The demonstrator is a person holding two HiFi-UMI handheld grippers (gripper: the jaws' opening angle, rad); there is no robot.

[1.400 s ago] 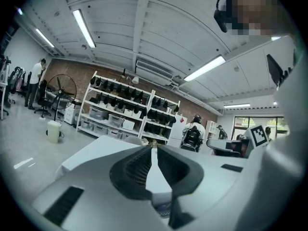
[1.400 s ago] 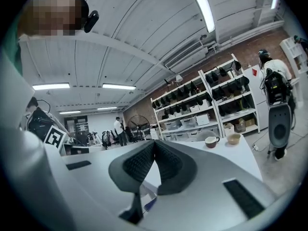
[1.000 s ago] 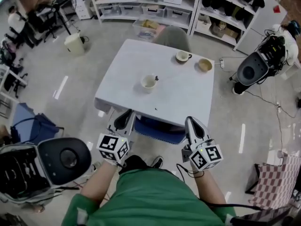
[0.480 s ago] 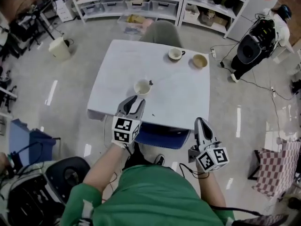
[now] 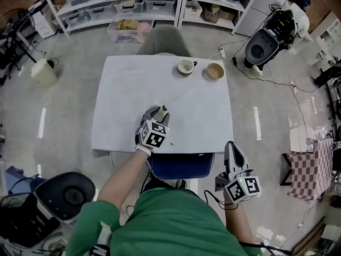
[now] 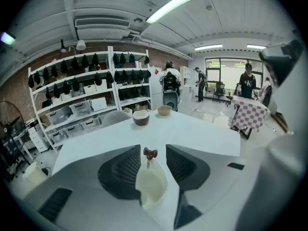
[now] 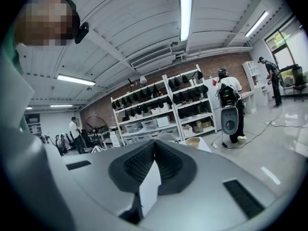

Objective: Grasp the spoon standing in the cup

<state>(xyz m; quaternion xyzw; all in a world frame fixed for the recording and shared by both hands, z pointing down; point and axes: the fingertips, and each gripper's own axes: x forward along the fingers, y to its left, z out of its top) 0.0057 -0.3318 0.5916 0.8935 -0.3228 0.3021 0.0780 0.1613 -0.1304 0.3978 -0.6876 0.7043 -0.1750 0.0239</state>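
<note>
Hanging low at the bottom right of the head view, the right claw (image 5: 230,146) has its jaws pressed together, nothing in them. Up at centre frame, the left claw (image 5: 159,113) reaches over the near part of the white surface (image 5: 122,89), jaws opening wide. The cream cup (image 6: 151,186) sits between them, ungripped, with the brown-topped spoon (image 6: 149,154) standing upright in it. Further back, a mug (image 5: 186,66) and a bowl (image 5: 214,71) stand side by side. Shelves (image 5: 122,7) line the top.
</note>
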